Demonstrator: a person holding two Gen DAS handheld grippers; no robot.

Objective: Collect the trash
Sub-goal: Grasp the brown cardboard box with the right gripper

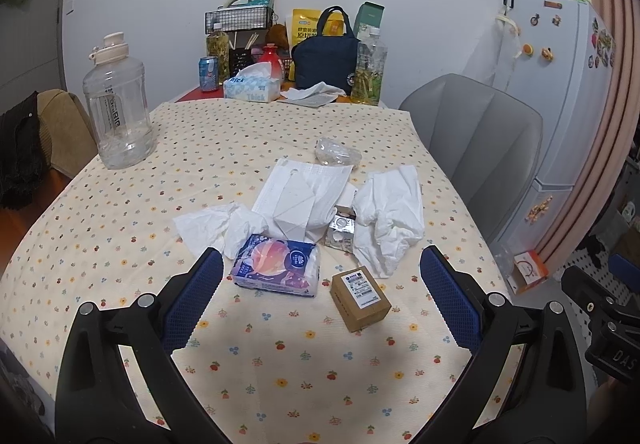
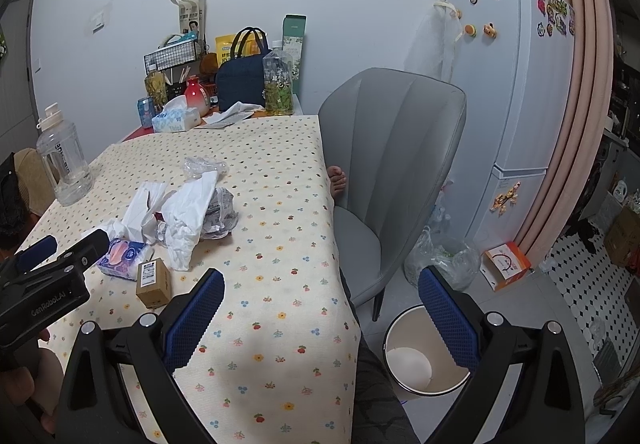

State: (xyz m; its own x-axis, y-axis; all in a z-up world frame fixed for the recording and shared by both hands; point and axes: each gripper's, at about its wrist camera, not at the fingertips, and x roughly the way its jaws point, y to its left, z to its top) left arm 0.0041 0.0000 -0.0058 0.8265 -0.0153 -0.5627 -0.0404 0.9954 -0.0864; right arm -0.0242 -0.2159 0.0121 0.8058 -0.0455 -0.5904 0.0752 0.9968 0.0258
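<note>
A pile of trash lies mid-table: a tissue pack, a small cardboard box, crumpled white tissues, a face mask, a blister pack and clear plastic wrap. My left gripper is open and empty, just short of the pack and box. My right gripper is open and empty over the table's front right corner. A white bin stands on the floor below it. The pile also shows in the right wrist view.
A flowered cloth covers the table. A big clear water jug stands at the left. Bottles, a tissue box and a navy bag crowd the far end. A grey chair and fridge stand at the right.
</note>
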